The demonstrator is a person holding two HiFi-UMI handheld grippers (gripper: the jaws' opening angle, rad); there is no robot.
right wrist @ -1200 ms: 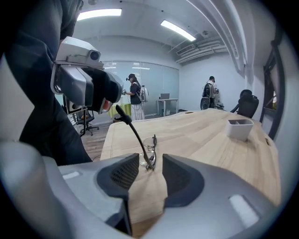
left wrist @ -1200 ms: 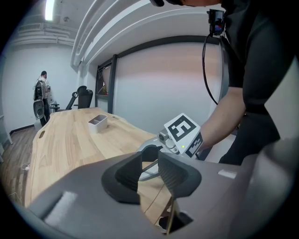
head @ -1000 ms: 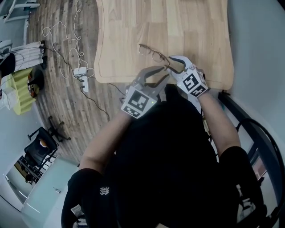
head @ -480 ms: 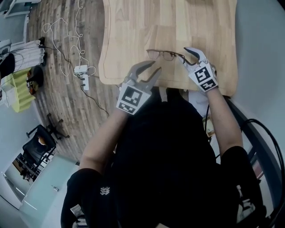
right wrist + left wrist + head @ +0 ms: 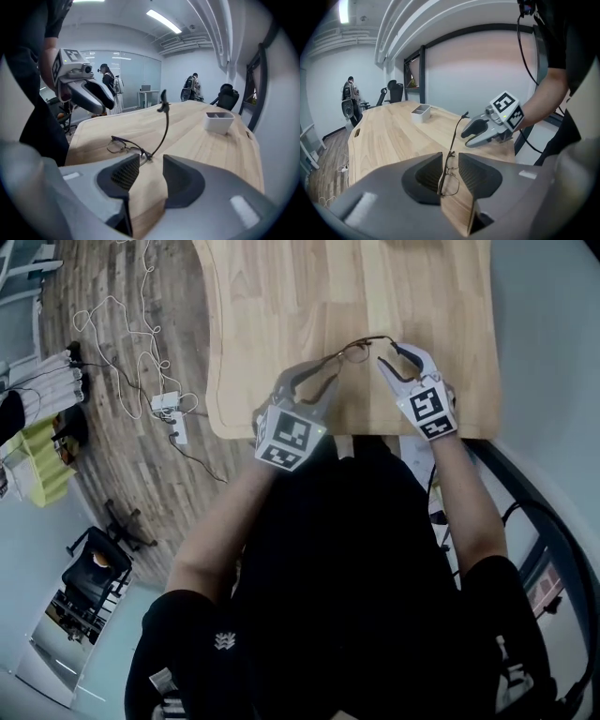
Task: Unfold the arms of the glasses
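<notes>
We see the thin dark-rimmed glasses [image 5: 121, 144] on the pale wooden tabletop [image 5: 206, 140] between both grippers, one arm sticking up. The left gripper [image 5: 451, 157] and right gripper [image 5: 151, 160] have their fingers apart, empty. The raised arm's hinge lies just beyond the right fingers.

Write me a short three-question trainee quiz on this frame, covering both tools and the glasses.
1. True or false: the right tool is shut on the glasses.
2. What stands between the jaws of the left tool? A) the front of the glasses B) a cable C) nothing
3. Name the white thing standing farther along the table.
Key: 1 false, its jaws stand apart. 2 A. 3 a small white container.
</notes>
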